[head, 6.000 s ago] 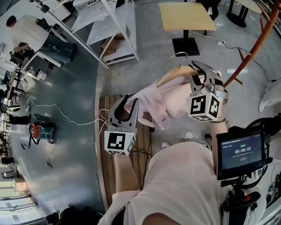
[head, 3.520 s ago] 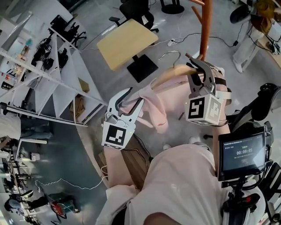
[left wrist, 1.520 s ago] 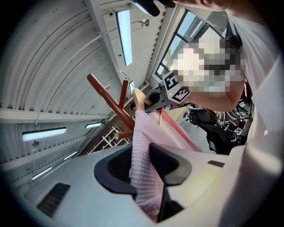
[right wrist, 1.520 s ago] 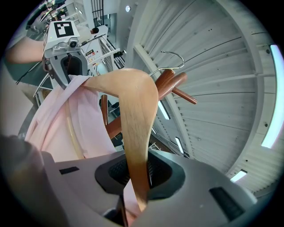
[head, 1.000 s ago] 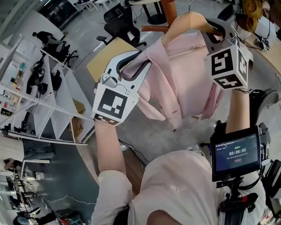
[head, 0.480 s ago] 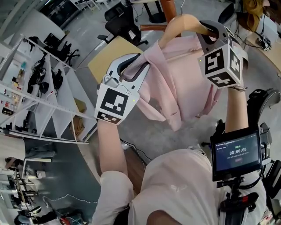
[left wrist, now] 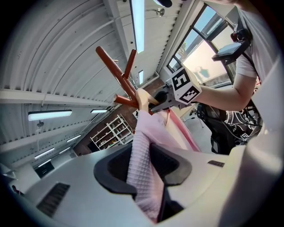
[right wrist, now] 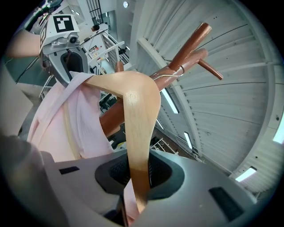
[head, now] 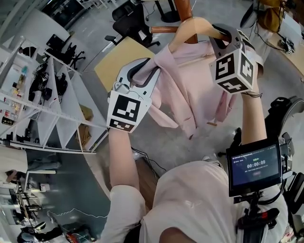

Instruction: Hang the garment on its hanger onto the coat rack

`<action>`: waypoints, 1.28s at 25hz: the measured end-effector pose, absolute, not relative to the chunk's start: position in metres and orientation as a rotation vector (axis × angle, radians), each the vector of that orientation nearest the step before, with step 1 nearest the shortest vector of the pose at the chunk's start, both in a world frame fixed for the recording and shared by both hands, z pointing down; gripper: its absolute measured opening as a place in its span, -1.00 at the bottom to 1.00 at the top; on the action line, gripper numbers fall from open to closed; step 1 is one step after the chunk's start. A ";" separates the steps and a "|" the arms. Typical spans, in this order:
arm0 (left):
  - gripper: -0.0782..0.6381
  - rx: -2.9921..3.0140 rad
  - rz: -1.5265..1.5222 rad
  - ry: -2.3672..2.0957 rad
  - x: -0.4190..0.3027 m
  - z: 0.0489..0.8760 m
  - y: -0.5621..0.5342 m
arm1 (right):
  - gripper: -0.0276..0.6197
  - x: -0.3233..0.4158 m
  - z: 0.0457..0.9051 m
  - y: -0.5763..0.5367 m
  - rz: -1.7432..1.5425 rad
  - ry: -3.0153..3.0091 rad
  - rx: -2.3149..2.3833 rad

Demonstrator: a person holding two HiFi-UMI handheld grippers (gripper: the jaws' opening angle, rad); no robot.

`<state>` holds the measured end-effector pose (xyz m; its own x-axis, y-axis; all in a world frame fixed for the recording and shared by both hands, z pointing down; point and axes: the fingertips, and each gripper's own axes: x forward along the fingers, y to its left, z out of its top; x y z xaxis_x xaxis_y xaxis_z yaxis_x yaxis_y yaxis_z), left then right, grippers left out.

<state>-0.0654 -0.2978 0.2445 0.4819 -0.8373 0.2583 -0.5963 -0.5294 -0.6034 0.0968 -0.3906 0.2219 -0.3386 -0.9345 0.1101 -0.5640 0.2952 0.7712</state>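
Fingers [left wrist: 111, 167] of left gripper [left wrist: 144, 166] are closed on pink garment [head: 190, 80], right gripper [right wrist: 137, 173] clamped on wooden hanger [right wrist: 135, 106]; both raised since earlier, hook [right wrist: 179, 70] now at coat rack [right wrist: 188, 46].

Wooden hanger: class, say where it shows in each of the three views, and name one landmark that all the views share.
Head view: the wooden hanger arches across the top centre, above the pink garment.
Left gripper view: its pale end shows just above centre, against the rack's branches.
Right gripper view: it fills the centre, running down into the right claw.
Shared landmark: the red-brown coat rack, in all three.
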 end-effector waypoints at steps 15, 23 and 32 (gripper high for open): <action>-0.42 -2.278 -0.615 1.225 -0.063 0.252 -0.312 | -0.70 0.100 0.218 -0.401 -1.079 -1.736 1.449; -0.43 -2.303 -0.580 1.203 -0.059 0.254 -0.315 | -0.70 0.108 0.213 -0.399 -1.124 -1.679 1.496; -0.43 -2.278 -0.502 1.205 -0.069 0.249 -0.286 | -0.69 0.097 0.207 -0.368 -1.137 -1.658 1.485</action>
